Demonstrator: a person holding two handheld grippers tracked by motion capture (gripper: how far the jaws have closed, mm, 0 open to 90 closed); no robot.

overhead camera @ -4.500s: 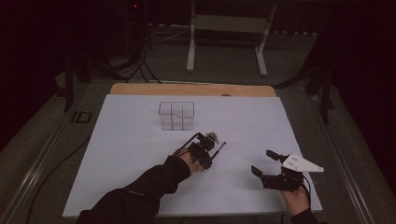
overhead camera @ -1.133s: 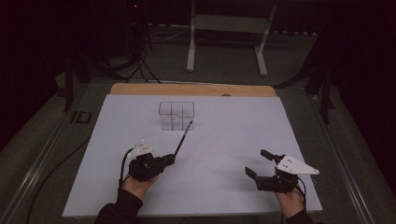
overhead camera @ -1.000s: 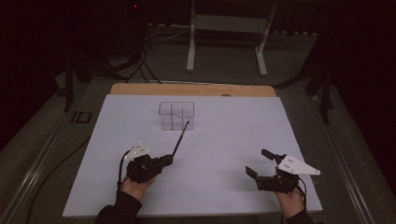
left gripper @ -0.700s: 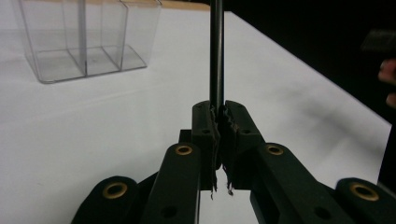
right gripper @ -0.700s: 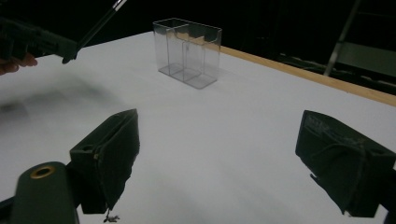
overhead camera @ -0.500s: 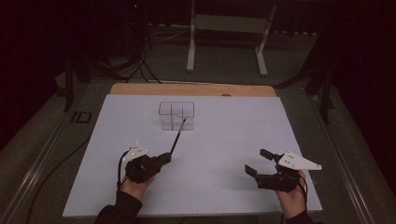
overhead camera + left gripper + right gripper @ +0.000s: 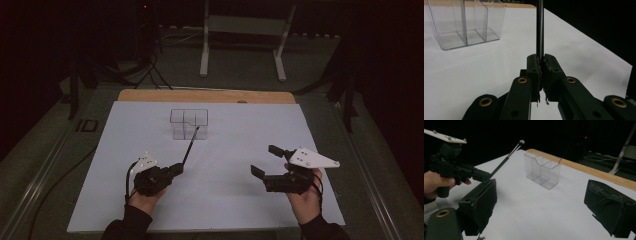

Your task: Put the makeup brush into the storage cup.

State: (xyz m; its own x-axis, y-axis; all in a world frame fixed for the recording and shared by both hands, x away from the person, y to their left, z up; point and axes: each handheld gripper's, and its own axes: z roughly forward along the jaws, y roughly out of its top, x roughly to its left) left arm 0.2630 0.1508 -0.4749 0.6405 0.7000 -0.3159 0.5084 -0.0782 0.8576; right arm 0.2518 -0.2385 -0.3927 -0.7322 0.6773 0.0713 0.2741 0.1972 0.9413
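Observation:
A clear plastic organizer (image 7: 188, 123) with several compartments stands on the white sheet (image 7: 240, 130), toward the far middle. My left gripper (image 7: 177, 169) is at the near left, shut on the handle of a thin dark makeup brush (image 7: 189, 146). The brush slants up, its tip ending right by the organizer's near front. In the left gripper view the jaws (image 7: 541, 60) pinch the brush (image 7: 539, 27), with the organizer (image 7: 466, 22) at upper left. My right gripper (image 7: 265, 160) hovers at the near right, open and empty. Between its pads (image 7: 484, 202), the right gripper view shows the organizer (image 7: 544, 171) and brush (image 7: 505, 158).
A wooden board edge (image 7: 205, 96) borders the sheet's far side. Behind the table stand white metal stand legs (image 7: 242, 45) and cables (image 7: 150, 75) on the floor. A small dark object (image 7: 87, 125) lies off the sheet's left edge.
The left gripper had earlier drawn back from mid-table to the near left with the brush and has since held still. Over the last second the right gripper has risen a little.

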